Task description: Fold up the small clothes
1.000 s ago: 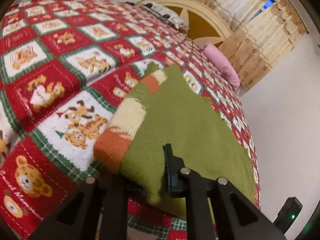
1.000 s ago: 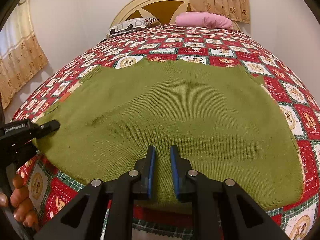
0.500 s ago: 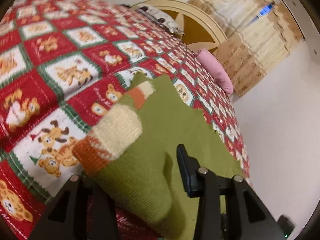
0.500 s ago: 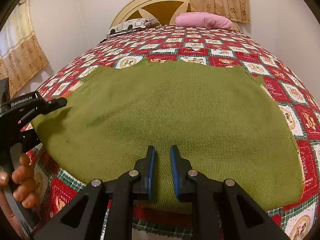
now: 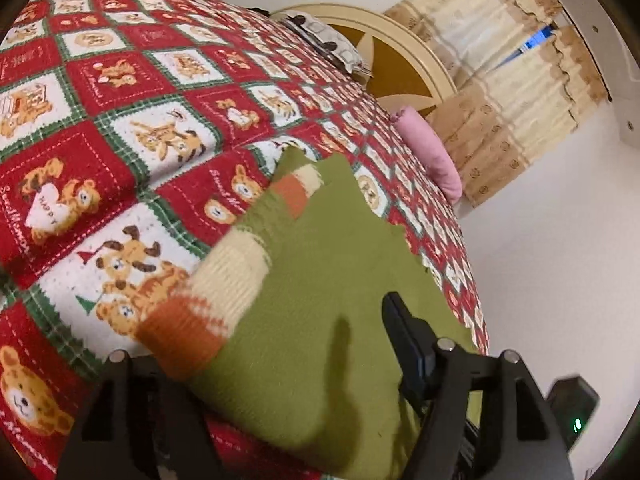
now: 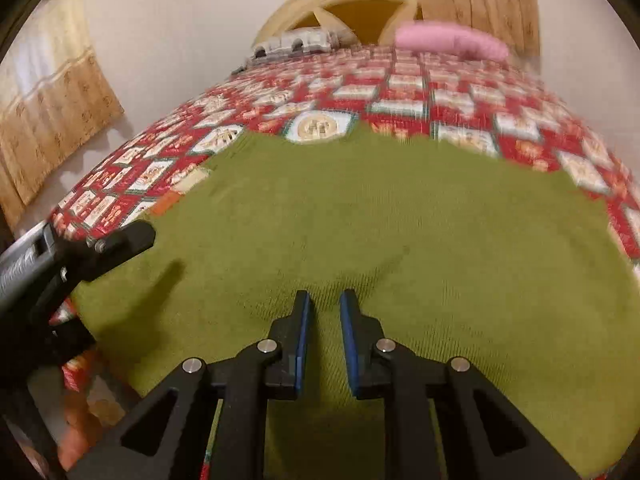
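Right gripper (image 6: 323, 304): nearest of all, right at the near hem of the green sweater (image 6: 380, 240). Jaws narrow, blue pads facing each other with a slim gap, knit showing in that gap. Whether they pinch the cloth, I cannot tell.

Left gripper (image 5: 276, 344): at the sweater's near left corner, jaws wide. They have just been opening, and the corner lies between them with the pads standing clear of it, so that reads as a release.

Green sweater: spread flat across the near end of the bed (image 5: 120, 128), back side up, a broad plain green panel running from the near edge toward the middle.

Sleeve (image 5: 224, 280): on the left side, its cream and orange striped cuff end turned in along the body's edge. A second patch of the same stripes sits farther up that edge.

Progress: early, by my read. The garment is laid out and smoothed and the left sleeve looks tucked. The body still spans its full width, so the main folds look yet to come.

Far end: a pink pillow (image 6: 452, 42) and a patterned pillow (image 6: 304, 42) against the headboard (image 5: 404, 64), well apart from the sweater.
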`<state>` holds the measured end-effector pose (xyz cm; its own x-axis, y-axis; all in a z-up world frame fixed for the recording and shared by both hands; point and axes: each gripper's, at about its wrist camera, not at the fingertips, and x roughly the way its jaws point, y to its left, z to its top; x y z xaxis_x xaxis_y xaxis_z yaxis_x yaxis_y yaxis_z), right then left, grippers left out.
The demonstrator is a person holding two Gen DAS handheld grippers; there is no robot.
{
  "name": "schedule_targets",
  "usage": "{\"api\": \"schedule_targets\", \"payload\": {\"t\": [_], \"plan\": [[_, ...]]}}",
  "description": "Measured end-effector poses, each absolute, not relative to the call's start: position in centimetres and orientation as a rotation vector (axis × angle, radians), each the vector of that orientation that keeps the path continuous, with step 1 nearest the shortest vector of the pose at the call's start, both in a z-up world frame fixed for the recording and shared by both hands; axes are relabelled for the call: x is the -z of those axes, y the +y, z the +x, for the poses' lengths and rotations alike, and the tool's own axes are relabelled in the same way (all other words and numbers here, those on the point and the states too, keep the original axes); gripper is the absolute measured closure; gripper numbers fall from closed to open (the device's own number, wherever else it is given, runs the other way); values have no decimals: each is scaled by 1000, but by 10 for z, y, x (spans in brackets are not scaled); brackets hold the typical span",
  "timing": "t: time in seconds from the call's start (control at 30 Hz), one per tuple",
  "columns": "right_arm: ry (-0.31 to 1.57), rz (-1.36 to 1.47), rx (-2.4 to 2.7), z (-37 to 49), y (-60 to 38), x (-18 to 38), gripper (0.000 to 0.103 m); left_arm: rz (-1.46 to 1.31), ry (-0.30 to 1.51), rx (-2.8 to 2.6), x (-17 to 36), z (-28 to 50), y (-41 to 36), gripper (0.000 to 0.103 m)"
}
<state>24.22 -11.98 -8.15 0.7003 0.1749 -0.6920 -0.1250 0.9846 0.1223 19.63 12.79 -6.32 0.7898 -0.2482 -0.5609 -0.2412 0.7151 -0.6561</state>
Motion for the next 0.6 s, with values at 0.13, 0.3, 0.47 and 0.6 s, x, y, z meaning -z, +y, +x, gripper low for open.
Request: {"api": "schedule_targets", "payload": {"t": [0.13, 0.3, 0.47, 0.6], "plan": [[766, 103, -179, 241, -121, 81, 87, -709, 674, -74, 61, 199, 118, 66], [764, 143, -193, 238, -126, 80, 87, -460, 670, -112, 44, 201, 91, 89], [752, 254, -231, 234, -149, 84, 87, -162, 575, -41, 16, 194, 40, 92], [750, 404, -256, 230, -173, 88, 86, -32, 597, 60, 25, 201, 12, 92]]}}
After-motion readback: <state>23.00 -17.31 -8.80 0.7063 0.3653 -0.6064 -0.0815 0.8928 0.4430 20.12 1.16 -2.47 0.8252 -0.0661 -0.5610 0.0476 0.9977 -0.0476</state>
